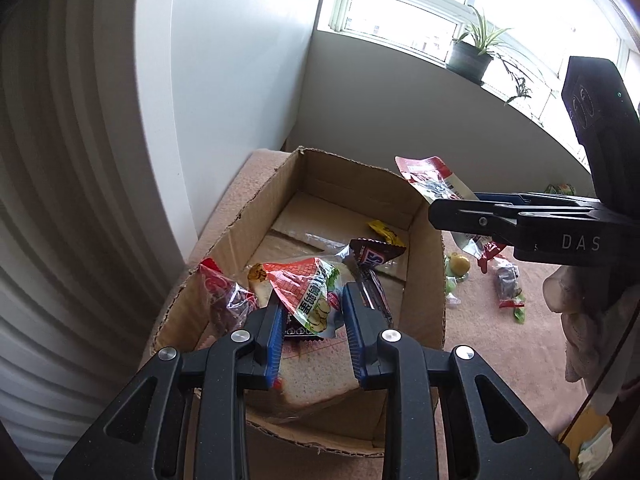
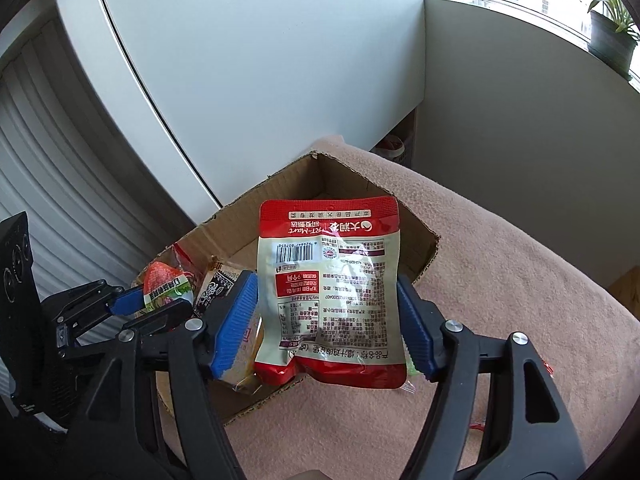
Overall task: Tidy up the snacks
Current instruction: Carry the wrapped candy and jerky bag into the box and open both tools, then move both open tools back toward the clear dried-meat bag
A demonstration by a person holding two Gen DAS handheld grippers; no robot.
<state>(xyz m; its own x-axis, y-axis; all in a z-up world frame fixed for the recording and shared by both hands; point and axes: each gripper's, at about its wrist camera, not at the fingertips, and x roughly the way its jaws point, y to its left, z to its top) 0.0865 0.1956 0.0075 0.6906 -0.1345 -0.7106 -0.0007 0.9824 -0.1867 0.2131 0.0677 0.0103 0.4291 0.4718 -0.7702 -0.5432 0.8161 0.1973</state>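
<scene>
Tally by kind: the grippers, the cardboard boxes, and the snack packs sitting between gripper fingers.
Grippers: 2 (left gripper, right gripper)
Cardboard boxes: 1 (cardboard box)
Snack packs between fingers: 2 (sandwich pack, red pouch)
Total: 5

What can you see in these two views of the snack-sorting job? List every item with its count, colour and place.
cardboard box: one, brown, open, on the blanket
blanket: one, pinkish beige, under the box
sandwich pack: one, red and green wrapper, over the box's near end
chocolate bar: one, dark brown, inside the box
yellow sweet: one, on the box floor
red-and-clear packet: one, against the box's left wall
pouch: one, red and cream, above the box
loose snacks: several, mixed colours, on the blanket beside the box
potted plant: one, green, on the windowsill
left gripper: black, blue pads, gripping the sandwich pack
right gripper: black, blue pads, holding the pouch
</scene>
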